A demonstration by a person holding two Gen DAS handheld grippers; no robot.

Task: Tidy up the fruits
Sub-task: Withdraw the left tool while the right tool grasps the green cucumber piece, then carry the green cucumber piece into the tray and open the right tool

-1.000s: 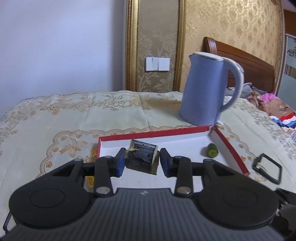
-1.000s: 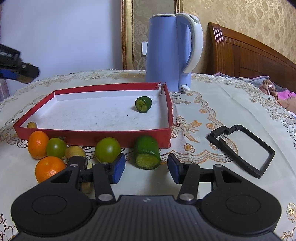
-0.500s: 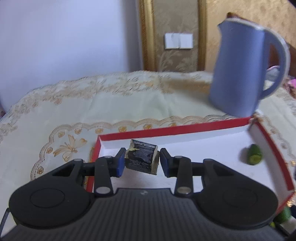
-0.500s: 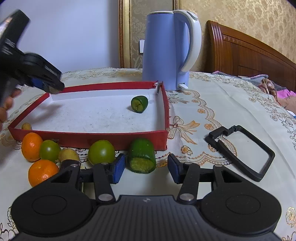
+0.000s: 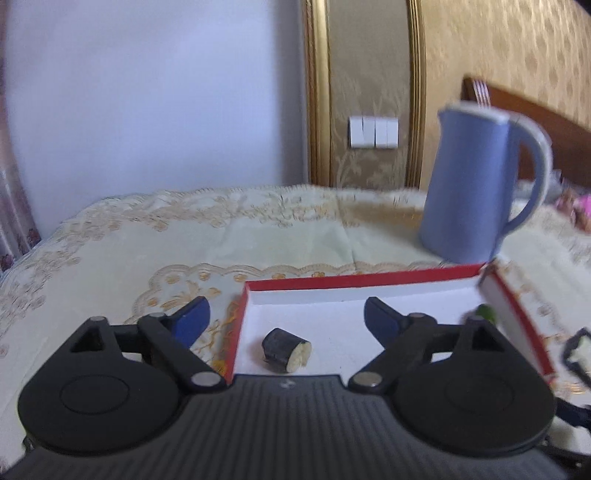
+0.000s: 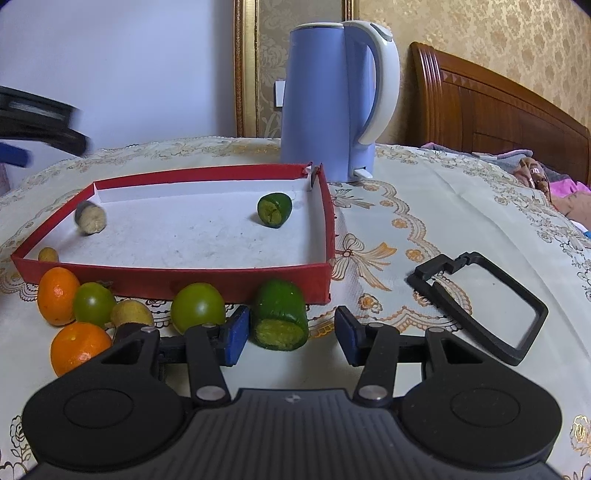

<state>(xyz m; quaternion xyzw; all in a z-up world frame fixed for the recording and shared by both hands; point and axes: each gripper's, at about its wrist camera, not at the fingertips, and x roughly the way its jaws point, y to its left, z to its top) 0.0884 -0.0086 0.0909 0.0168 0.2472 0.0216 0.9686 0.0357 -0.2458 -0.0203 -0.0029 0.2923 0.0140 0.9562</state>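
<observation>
The dark-skinned cut fruit chunk with a pale face [image 5: 286, 349] is seen lying free on the white floor of the red-walled tray [image 5: 369, 280], near its left wall. The left gripper [image 5: 286, 319] has just been opened; its jaws are spread wide, the chunk below them untouched. The right gripper [image 6: 290, 334] is held part-open around the green cut fruit piece [image 6: 280, 319], unpinched.

A pale blue wall [image 5: 155, 110] is meeting gold damask wallpaper [image 6: 480, 33] at a gilt frame [image 5: 317, 92]. White switches [image 5: 373, 131] are sitting there. A carved wooden headboard [image 6: 491, 114] is standing behind the lace-covered worktop [image 5: 184, 236].
</observation>
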